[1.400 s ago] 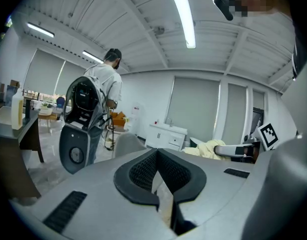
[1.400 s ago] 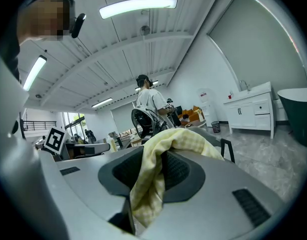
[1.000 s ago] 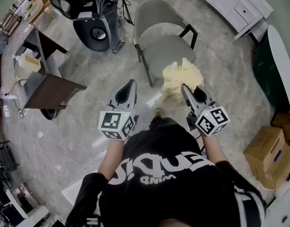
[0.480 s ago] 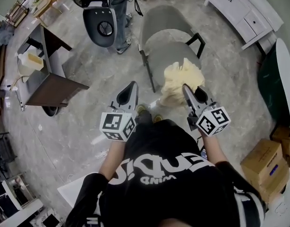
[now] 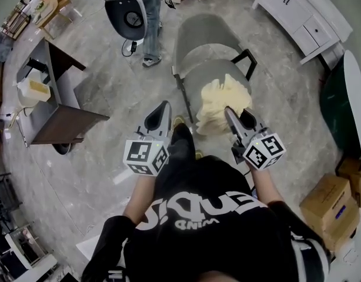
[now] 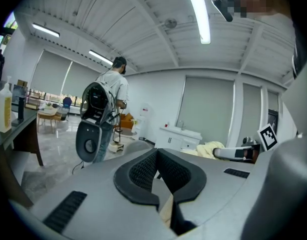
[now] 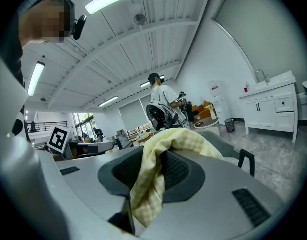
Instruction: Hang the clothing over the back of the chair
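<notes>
The yellow checked clothing (image 5: 219,101) hangs bunched from my right gripper (image 5: 232,119), which is shut on it; in the right gripper view the clothing (image 7: 148,184) drapes over and between the black pads. It hangs above the front edge of the seat of the grey chair (image 5: 201,31), whose curved back is on the far side. My left gripper (image 5: 159,119) is level with the right one, left of the chair's front leg, shut with nothing in it (image 6: 157,154). The left gripper view shows the clothing (image 6: 209,149) off to the right.
A person (image 5: 146,16) stands beyond the chair beside a grey and black machine (image 5: 129,16). A dark desk (image 5: 57,107) is at the left, a white cabinet (image 5: 298,7) at the far right, a dark round table (image 5: 345,93) and cardboard boxes (image 5: 327,195) at the right.
Both grippers and the person holding them have come closer to the chair. The clothing, still held on the right, now hangs over the seat's front edge.
</notes>
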A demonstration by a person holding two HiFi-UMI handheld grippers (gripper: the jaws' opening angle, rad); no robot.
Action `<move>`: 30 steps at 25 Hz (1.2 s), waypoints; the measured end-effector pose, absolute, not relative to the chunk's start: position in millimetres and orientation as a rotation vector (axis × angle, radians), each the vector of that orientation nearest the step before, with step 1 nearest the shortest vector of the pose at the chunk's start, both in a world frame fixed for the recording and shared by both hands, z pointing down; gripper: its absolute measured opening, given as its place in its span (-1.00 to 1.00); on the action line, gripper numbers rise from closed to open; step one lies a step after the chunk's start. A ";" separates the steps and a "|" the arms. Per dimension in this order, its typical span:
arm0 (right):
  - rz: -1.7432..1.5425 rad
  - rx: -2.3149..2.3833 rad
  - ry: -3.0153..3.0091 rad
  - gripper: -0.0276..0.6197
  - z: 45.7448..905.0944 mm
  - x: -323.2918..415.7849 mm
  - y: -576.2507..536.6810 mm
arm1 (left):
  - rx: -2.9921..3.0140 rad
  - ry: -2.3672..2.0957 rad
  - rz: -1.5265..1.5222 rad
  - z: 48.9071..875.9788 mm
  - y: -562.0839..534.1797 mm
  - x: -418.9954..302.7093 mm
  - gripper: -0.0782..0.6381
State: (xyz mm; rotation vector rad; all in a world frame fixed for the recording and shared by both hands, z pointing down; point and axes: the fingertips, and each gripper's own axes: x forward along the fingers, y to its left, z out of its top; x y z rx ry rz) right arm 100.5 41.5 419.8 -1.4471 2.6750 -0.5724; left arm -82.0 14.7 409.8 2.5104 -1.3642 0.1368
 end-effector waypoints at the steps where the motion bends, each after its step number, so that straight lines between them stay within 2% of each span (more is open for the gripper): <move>1: -0.572 -1.447 2.674 -0.57 419.2 99.7 34.2 | 2.512 -1.360 0.134 409.1 5.9 -82.3 -0.73; 20: -0.592 -1.460 2.642 -0.57 405.9 81.7 -122.7 | 2.543 -1.215 0.170 409.8 -173.2 -88.0 -0.73; 30: -0.579 -1.502 2.625 -0.57 398.6 83.2 -168.5 | 2.572 -1.142 0.186 403.1 -222.1 -75.2 -0.73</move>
